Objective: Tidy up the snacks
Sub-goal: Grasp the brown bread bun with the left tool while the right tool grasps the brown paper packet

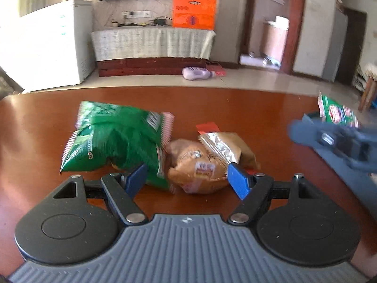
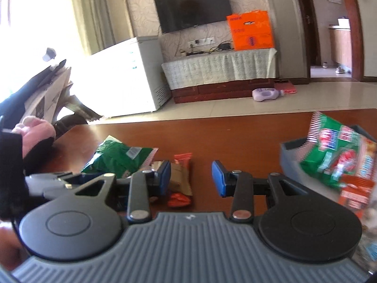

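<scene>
A: Hovering low over the tabletop (image 1: pixel 235 103), we've got our left claw (image 1: pixel 188 180) spread wide, nothing gripped, its blue pads either side of the tan snack pack (image 1: pixel 195 165).

B: The green chip bag (image 1: pixel 113 139) lies touching that pack's left side. Our right claw (image 2: pixel 191 178) gapes empty too; right of it, a grey bin (image 2: pixel 289 158) holds another green snack bag (image 2: pixel 334 155).
</scene>
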The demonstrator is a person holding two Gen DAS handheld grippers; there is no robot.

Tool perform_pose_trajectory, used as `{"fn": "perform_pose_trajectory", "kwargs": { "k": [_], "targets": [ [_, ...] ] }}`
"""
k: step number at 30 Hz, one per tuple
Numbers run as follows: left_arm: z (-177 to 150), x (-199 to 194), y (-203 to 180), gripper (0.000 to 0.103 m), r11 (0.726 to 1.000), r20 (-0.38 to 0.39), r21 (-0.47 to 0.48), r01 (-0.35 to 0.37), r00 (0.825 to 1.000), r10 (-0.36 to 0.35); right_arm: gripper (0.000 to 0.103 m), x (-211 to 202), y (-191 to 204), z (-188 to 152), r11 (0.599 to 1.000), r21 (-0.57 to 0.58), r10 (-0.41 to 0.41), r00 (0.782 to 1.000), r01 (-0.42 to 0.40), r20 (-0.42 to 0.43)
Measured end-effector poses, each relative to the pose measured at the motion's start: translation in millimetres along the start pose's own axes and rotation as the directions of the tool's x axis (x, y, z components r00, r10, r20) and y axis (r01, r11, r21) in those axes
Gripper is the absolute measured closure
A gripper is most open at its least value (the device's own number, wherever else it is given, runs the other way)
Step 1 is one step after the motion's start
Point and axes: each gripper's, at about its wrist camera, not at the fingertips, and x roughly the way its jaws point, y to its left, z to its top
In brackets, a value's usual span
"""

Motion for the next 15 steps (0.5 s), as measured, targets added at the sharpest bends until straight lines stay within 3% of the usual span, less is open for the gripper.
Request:
{"fn": "perform_pose_trajectory", "kwargs": {
  "k": [2, 5, 6, 8, 13, 15],
  "targets": [
    [-3, 3, 0, 0.024, 1.000, 0.008, 0.014, 0.019, 1.000, -0.019, 0.040, 8, 6, 0, 1.000, -0.011, -0.008, 1.000, 0.008, -0.008],
    [-2, 11, 4, 0.025, 0.999, -0.001, 0.018, 0.048, 0.999, -0.048, 0.038, 19, 10, 3, 1.000, -0.010, 0.000, 1.000, 0.000, -0.011],
    [-3, 13, 5, 0.029, 0.998, -0.002, 0.019, 0.055, 0.998, -0.055, 0.038, 23, 10, 4, 1.000, -0.008, 0.001, 1.000, -0.001, -0.015],
    [-4, 16, 8, 0.050, 0.997, -0.024, 0.026, 0.069, 0.997, -0.068, 0.038, 32, 9, 5, 1.000, -0.001, -0.004, 1.000, 0.004, -0.030],
    [-6, 14, 20, 0.050, 0.997, -0.041, 0.023, 0.077, 0.996, -0.076, 0.038, 59, 7, -3, 1.000, -0.002, -0.023, 0.992, 0.022, -0.121],
    [-6, 11, 24, 0.045, 0.996, -0.031, 0.026, 0.080, 0.996, -0.079, 0.038, 64, 10, -6, 1.000, -0.005, -0.024, 0.990, 0.024, -0.136]
  ]
}}
